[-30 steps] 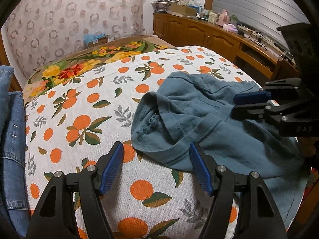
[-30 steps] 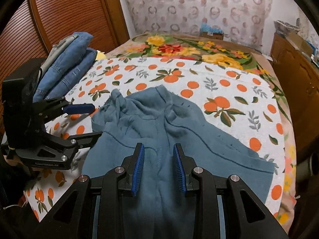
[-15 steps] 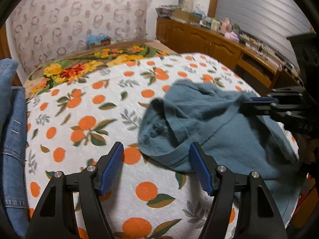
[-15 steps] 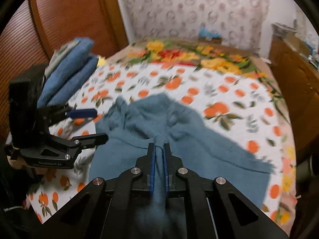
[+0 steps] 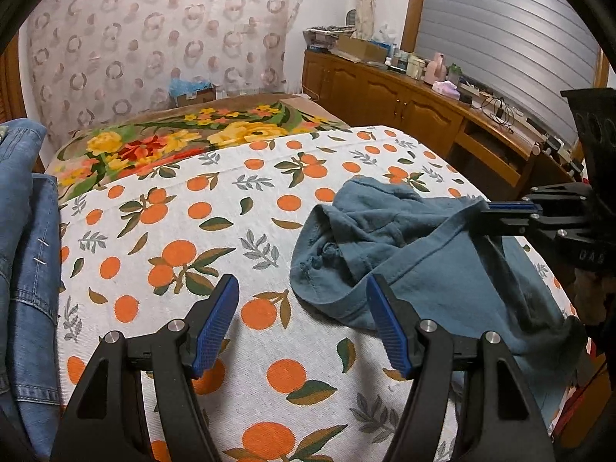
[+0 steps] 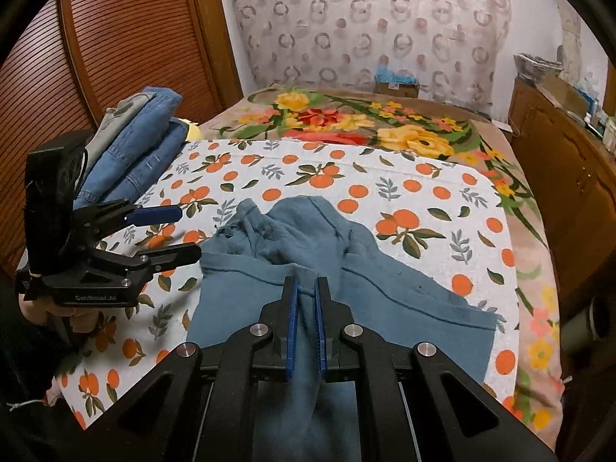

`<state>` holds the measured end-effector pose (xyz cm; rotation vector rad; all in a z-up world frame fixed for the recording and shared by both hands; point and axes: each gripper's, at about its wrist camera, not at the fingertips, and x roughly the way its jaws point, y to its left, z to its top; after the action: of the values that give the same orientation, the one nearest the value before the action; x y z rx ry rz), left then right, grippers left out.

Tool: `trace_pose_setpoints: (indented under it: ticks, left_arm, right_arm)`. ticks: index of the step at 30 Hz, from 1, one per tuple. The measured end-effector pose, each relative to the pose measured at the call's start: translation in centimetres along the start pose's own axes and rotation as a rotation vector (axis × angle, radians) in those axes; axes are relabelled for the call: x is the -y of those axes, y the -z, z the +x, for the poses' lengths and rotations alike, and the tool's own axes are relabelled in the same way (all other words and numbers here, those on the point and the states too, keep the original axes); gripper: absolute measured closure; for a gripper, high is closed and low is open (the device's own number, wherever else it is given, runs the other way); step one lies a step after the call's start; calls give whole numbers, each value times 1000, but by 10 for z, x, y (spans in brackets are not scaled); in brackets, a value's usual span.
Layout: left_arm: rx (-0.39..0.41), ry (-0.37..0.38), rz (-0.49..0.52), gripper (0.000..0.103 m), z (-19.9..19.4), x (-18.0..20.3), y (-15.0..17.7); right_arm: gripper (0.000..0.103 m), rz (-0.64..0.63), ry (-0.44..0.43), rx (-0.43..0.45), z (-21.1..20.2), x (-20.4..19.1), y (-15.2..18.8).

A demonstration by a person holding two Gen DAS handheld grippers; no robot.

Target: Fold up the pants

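Observation:
Crumpled teal-blue pants (image 5: 415, 254) lie on the orange-print sheet (image 5: 192, 231), their waistband bunched toward the bed's middle. They also show in the right wrist view (image 6: 277, 254). My right gripper (image 6: 306, 296) is shut on a raised fold of the pants and lifts it; in the left wrist view it shows at the right (image 5: 500, 208). My left gripper (image 5: 302, 308) is open and empty, just above the sheet, its right finger at the pants' near edge. In the right wrist view it hovers to the left of the pants (image 6: 173, 231).
A stack of folded blue jeans (image 6: 134, 146) lies at the bed's left side by a slatted wooden door (image 6: 115, 38). A floral blanket (image 6: 365, 123) covers the far end. A wooden cabinet (image 5: 404, 104) with clutter runs along the right.
My right gripper closed on a fold of the pants and raised it, pulling the cloth to the right. My left gripper stayed open and drew back slightly from the pants.

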<state>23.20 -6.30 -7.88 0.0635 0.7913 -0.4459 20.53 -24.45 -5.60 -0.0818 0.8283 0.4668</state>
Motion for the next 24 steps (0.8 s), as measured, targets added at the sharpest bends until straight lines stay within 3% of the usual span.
trace_pose_setpoints:
  ticks: [4,10,15,24]
  left_arm:
    - [-3,2,0,33,1,0,1]
    - [6,3,3,33,1,-2,1]
    - [10,10,-8,33,-2,-2,-1]
    - [-11,13,-13,33,-2,3,-6]
  right_arm:
    - [97,-6,0,3,2,-1,-2]
    - [99,10,5,93,-25,6,-6]
    - [99,28,80,129,-48,25,-2]
    - [99,74,206,99,-48,68,13]
